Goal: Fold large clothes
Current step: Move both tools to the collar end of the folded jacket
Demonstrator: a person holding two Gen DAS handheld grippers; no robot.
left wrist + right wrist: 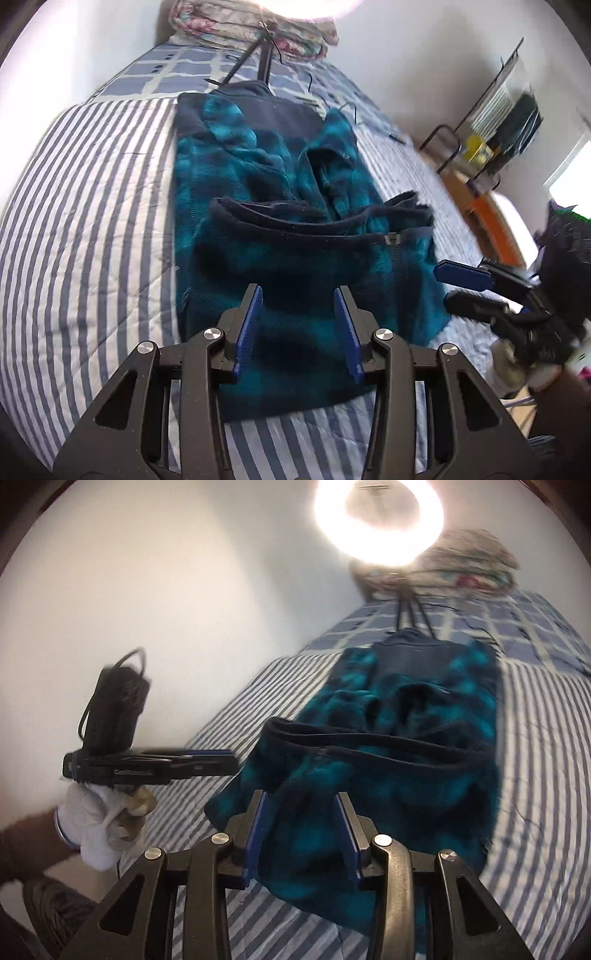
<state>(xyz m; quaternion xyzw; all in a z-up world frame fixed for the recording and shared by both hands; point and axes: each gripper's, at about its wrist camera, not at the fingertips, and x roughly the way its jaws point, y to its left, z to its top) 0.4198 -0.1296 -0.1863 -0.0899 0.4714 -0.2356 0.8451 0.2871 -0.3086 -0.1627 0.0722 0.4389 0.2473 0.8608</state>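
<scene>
Teal fleece (295, 229) lies folded on bed below both part-open, empty tongs (298, 332) (301, 830)

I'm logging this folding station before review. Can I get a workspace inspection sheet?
Surface: striped bedspread, checked part farther back.
Job's things: teal fleece jacket lying flat, bottom part folded up over the middle.
Clutter: folded floral quilt, tripod on the bed.
Grippers: left gripper and right gripper open, holding nothing.
Cables: thin black cable beside jacket.
Surroundings: white wall, ring light, shelving.
</scene>
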